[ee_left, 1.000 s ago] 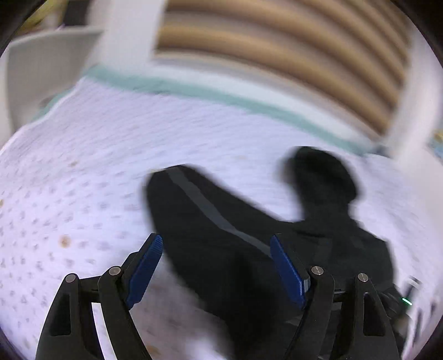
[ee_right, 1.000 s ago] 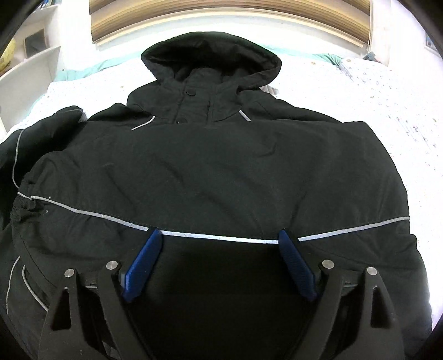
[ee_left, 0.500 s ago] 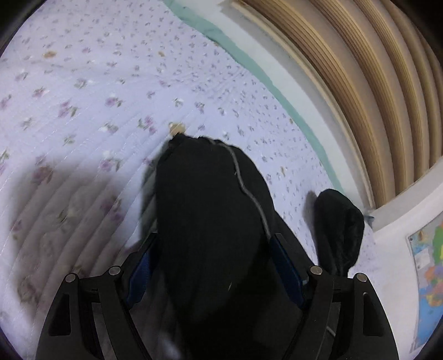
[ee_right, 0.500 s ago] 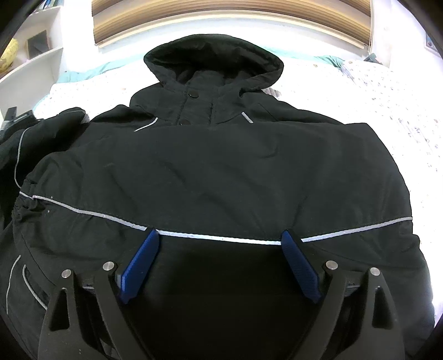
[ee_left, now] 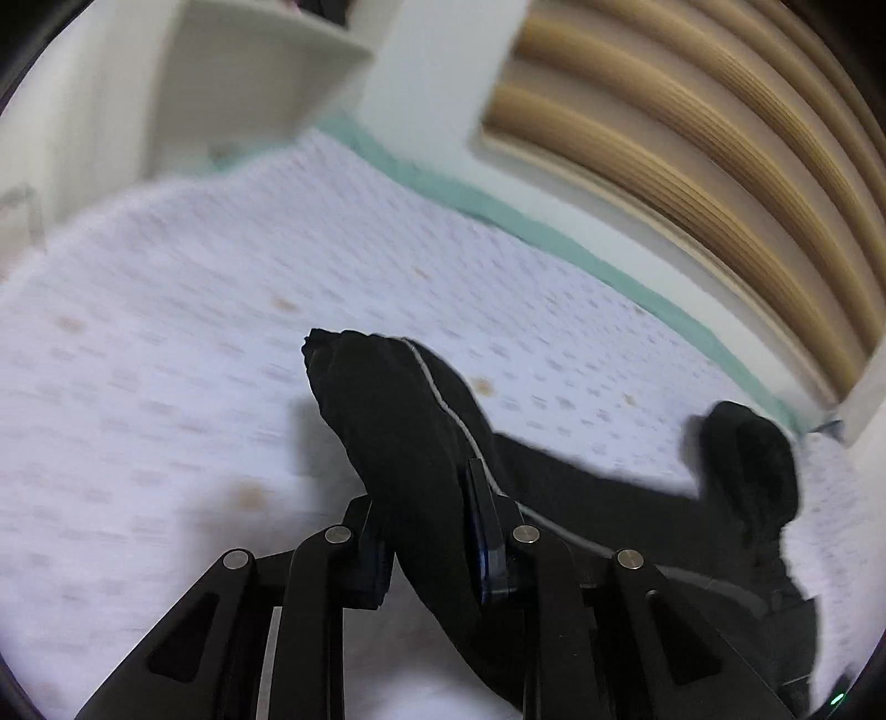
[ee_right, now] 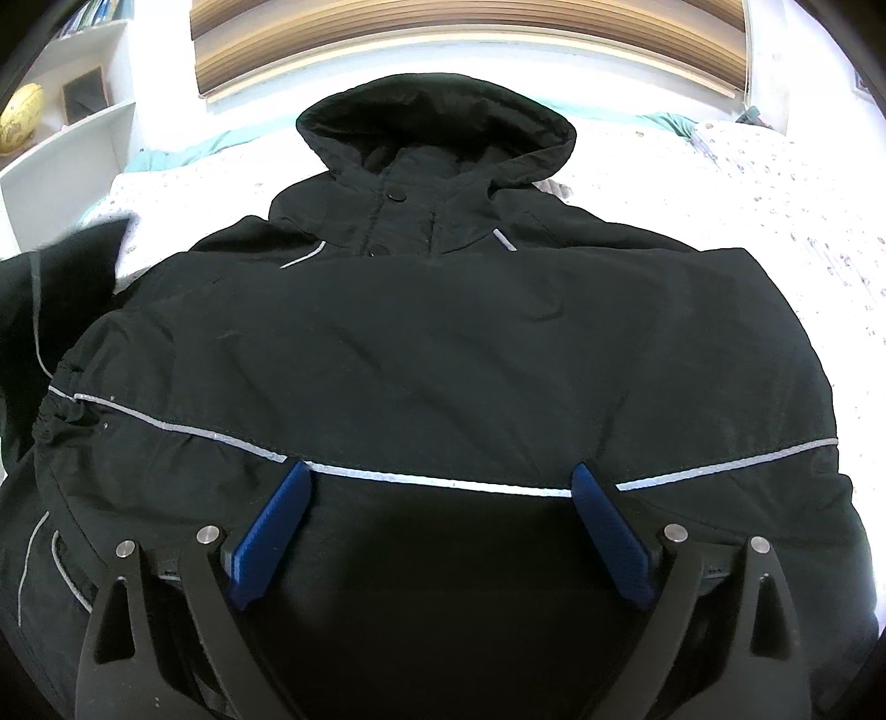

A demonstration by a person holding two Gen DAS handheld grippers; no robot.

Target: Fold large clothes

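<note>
Blurred by motion, a floral quilt (ee_left: 166,343) is spreading under the left gripper (ee_left: 429,515), whose jaws are closing, clenched on the jacket's sleeve (ee_left: 398,421); its blue pads are mostly buried in fabric. Nearer, the right gripper (ee_right: 440,526) is opening wide above the black jacket (ee_right: 443,343), gripping nothing. Its hood (ee_right: 437,116) is lying far, the hem cut off.

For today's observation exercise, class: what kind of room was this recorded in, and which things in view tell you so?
Most likely a bedroom. A black hooded jacket lies on a bed with a floral quilted cover, under a window with wooden blinds, beside white shelves.
</note>
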